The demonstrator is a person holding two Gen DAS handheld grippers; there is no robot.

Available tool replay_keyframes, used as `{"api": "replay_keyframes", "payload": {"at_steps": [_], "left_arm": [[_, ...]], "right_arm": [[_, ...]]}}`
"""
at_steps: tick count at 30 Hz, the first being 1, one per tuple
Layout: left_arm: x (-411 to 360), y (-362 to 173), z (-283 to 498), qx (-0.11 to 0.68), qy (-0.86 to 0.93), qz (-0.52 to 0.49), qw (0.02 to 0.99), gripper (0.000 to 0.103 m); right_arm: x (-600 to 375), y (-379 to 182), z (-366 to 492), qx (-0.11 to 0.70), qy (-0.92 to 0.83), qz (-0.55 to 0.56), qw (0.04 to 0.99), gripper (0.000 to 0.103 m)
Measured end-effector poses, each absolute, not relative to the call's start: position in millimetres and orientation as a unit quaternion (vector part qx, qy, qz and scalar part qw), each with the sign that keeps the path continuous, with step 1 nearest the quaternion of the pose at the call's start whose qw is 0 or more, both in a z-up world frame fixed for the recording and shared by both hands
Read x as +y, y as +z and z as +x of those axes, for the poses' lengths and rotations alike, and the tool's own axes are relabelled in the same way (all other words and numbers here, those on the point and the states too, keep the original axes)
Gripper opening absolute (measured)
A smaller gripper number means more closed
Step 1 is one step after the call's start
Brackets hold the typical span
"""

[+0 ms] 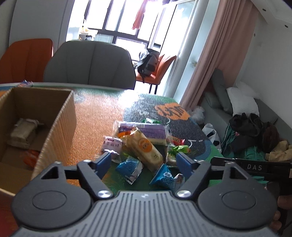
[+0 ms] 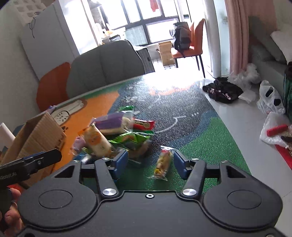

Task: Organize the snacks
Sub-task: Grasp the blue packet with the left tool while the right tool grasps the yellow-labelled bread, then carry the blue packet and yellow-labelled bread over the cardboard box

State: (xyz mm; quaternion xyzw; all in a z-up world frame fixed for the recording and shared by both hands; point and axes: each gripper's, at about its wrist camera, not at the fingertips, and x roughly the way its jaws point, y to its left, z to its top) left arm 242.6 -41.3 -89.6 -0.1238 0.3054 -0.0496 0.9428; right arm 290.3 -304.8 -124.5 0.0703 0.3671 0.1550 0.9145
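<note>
Two grippers: left gripper [image 1: 144, 162] and right gripper [image 2: 149, 161], jaws apart, gripping nothing.
Snack pile [image 1: 140, 140]: mid-table, right of cardboard box [image 1: 54, 131].
Loose packet [image 2: 163, 162]: between right jaws, untouched.
Table edge [image 2: 231, 138]: right, mat bare there.

Place: a lived-in home, living and dining room
Seating: grey chair [image 1: 89, 63] and orange chair [image 2: 191, 40] at a table [image 1: 94, 113]
Lounge: sofa [image 1: 215, 109] with pillows [image 1: 242, 102]
Window side: pink curtain [image 1: 215, 51], laundry [image 1: 140, 16] hanging outside the glass
Clutter: clothes [image 2: 221, 90], plastic bags [image 2: 270, 99] on the floor
</note>
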Motion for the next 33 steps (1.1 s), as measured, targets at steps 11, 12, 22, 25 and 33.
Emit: {"api": "replay_keyframes", "payload": {"at_steps": [11, 12, 22, 25, 33], "left_arm": [[-37.4, -120.4, 273.3, 0.337, -0.043, -0.125, 0.932, 0.066], [-37.4, -122.5, 275.7, 0.339, -0.042, -0.125, 0.931, 0.066], [-38.3, -142.0, 292.7, 0.36, -0.049, -0.123, 0.923, 0.065], [-38.9, -143.7, 294.1, 0.361, -0.047, -0.117, 0.924, 0.06], [-42.5, -144.9, 288.8, 0.363, -0.049, -0.105, 0.925, 0.039]], "right_arm": [[-306.6, -146.1, 309.8, 0.393, 0.145, 0.059, 0.906, 0.048], [-306.1, -147.7, 311.0, 0.394, 0.143, 0.056, 0.906, 0.048], [-298.1, -159.9, 323.2, 0.403, 0.131, 0.028, 0.905, 0.048], [-294.3, -159.6, 323.2, 0.401, 0.127, 0.012, 0.907, 0.048], [-292.5, -159.1, 318.9, 0.399, 0.115, -0.018, 0.91, 0.017]]}}
